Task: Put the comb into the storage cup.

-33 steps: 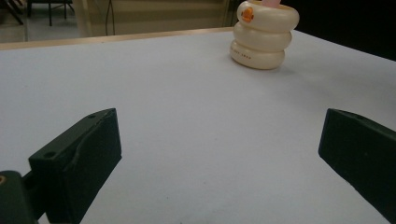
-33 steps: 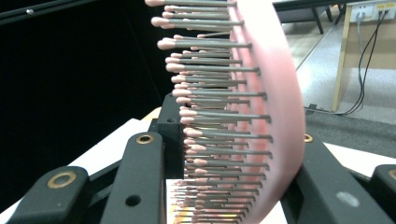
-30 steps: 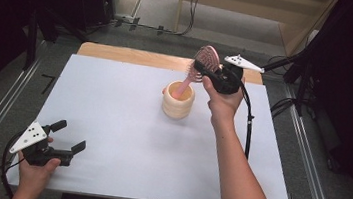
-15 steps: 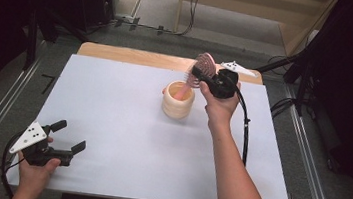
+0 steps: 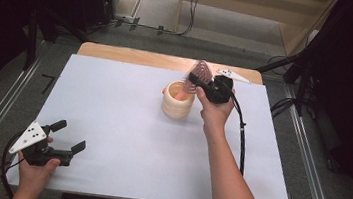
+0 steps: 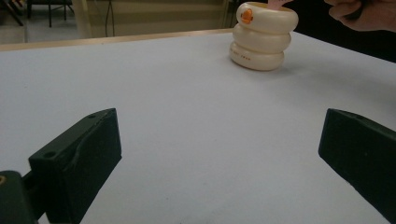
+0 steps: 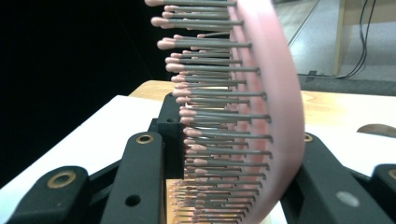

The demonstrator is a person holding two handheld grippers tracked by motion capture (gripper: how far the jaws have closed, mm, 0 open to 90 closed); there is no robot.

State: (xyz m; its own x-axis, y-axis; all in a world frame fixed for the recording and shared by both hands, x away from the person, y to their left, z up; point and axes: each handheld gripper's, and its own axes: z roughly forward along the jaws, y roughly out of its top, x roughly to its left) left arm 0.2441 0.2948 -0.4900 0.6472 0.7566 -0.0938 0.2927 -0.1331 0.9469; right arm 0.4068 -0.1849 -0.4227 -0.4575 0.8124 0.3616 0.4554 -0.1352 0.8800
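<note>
The right claw is clamped on one pink hairbrush, gripping it across the head. The brush's long axis runs steeply: the bristled head rises above and just beyond the claw, toward the far edge of the surface, while the handle end drops from the claw into the mouth of the single cream ringed cup standing just below and to the claw's left. In the high view the handle shows as a pink patch inside the cup's rim.

The right gripper view shows the brush from close up: the pink head stands on edge between the two black jaws, with its rows of grey, pink-tipped bristles pointing left in that view.

The left gripper view gives the cup from the side, far ahead of the left claw: three stacked rings, an orange dot on the top ring, and a sliver of pink at the rim beside the person's other hand.

The left claw stands wide apart with nothing between its jaws, low over the near left corner of the surface, well apart from cup and brush.
</note>
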